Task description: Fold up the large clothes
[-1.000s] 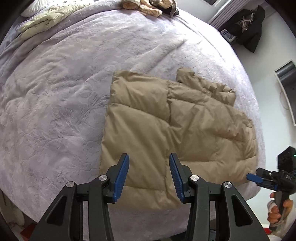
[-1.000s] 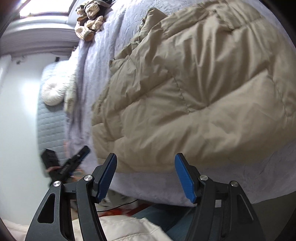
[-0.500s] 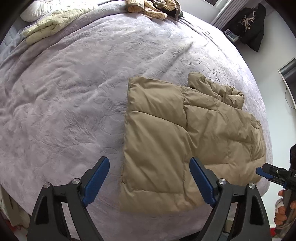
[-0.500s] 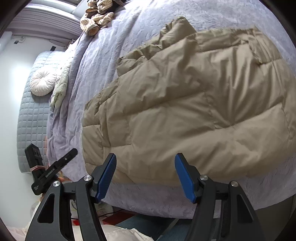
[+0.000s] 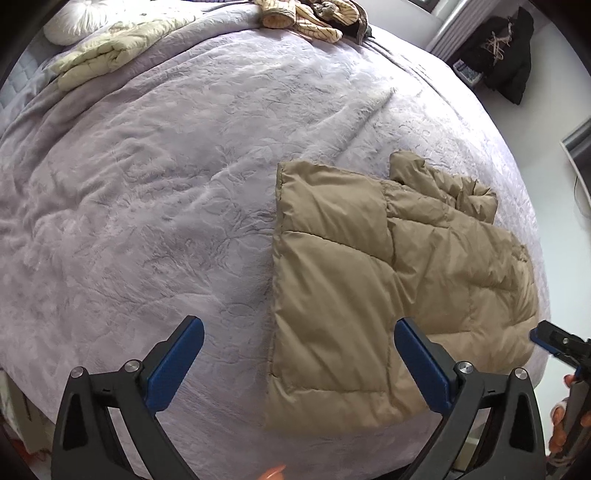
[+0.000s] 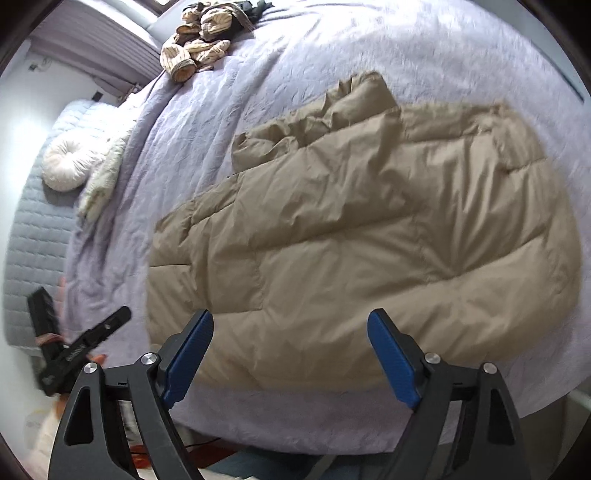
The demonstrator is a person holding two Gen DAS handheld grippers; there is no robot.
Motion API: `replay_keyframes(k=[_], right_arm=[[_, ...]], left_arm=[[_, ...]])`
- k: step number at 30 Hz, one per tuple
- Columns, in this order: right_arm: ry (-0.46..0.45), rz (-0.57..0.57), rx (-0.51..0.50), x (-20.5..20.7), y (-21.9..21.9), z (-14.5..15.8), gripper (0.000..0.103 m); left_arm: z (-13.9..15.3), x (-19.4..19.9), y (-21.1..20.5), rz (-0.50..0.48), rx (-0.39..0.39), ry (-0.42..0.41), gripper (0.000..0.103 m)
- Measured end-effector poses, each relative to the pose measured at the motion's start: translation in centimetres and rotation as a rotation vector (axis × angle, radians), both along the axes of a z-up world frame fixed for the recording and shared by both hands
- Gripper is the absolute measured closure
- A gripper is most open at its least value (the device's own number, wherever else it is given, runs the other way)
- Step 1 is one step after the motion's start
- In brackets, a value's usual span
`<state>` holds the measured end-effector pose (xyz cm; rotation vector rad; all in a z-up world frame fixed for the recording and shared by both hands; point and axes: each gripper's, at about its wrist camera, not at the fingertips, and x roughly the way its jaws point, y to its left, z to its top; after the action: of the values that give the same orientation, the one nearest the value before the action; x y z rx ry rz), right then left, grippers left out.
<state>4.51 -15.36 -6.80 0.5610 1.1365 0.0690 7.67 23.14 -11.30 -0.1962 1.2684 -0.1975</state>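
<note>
A tan quilted puffer jacket (image 5: 388,277) lies folded flat on the lilac bedspread (image 5: 166,166), near the bed's near right edge. It also fills the right wrist view (image 6: 351,240). My left gripper (image 5: 299,354) is open wide and empty, above the jacket's near left edge. My right gripper (image 6: 291,350) is open and empty, above the jacket's near edge at the bedside. The right gripper shows in the left wrist view at the far right (image 5: 554,343); the left one shows at the left of the right wrist view (image 6: 85,343).
A pile of striped clothes (image 5: 314,18) lies at the far edge of the bed, with a pale folded blanket (image 5: 110,55) and a round white cushion (image 5: 85,18) at the far left. A dark coat (image 5: 506,55) hangs at the far right wall.
My left gripper has opened wider and pulled back to the left, so the jacket now sits further right. My right gripper has opened wider and drawn back from the jacket.
</note>
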Motion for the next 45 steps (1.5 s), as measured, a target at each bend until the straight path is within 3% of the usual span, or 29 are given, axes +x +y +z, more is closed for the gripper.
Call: replay_keyframes(k=[2, 6, 10, 15, 24, 27, 29, 37, 41, 45], right_arm=[[-0.007, 0.002, -0.039, -0.3, 0.4, 0.2, 0.0], [-0.009, 0.005, -0.052, -0.9, 1.2, 0.3, 0.0], [0.059, 0.045, -0.047, -1.2, 2.3, -0.5, 0.0], [0.109, 0.032, 0.012, -1.1, 2.2, -1.5, 0.0], [0.136, 0.018, 0.032, -1.3, 1.7, -2.2, 0.0], [0.147, 0.022, 0.032, -1.4, 1.7, -2.5, 0.0], [0.149, 0.025, 0.036, -1.6, 1.6, -2.7, 0.0], [0.173, 0.042, 0.043, -2.0, 1.8, -4.1, 0.0], [0.192, 0.06, 0.045, -1.6, 2.2, -5.2, 0.0], [0.199, 0.082, 0.045, -1.2, 2.7, -6.0, 0.0]], left_arm=[[-0.2, 0.3, 0.0, -0.013, 0.021, 0.001, 0.0], [-0.9, 0.9, -0.2, -0.044, 0.05, 0.005, 0.0], [-1.2, 1.3, -0.4, -0.065, 0.088, -0.005, 0.0], [-1.7, 1.7, -0.4, -0.071, 0.064, 0.01, 0.0], [-2.5, 1.9, -1.3, -0.095, 0.035, 0.023, 0.0], [-2.7, 2.4, -0.5, -0.116, -0.045, 0.002, 0.0], [-3.4, 3.1, 0.9, -0.115, -0.154, 0.015, 0.0], [-10.7, 6.5, 2.1, -0.183, -0.497, 0.236, 0.0], [-12.8, 7.6, 0.1, -0.237, -0.592, 0.294, 0.0], [-14.0, 8.5, -2.1, -0.26, -0.622, 0.33, 0.0]])
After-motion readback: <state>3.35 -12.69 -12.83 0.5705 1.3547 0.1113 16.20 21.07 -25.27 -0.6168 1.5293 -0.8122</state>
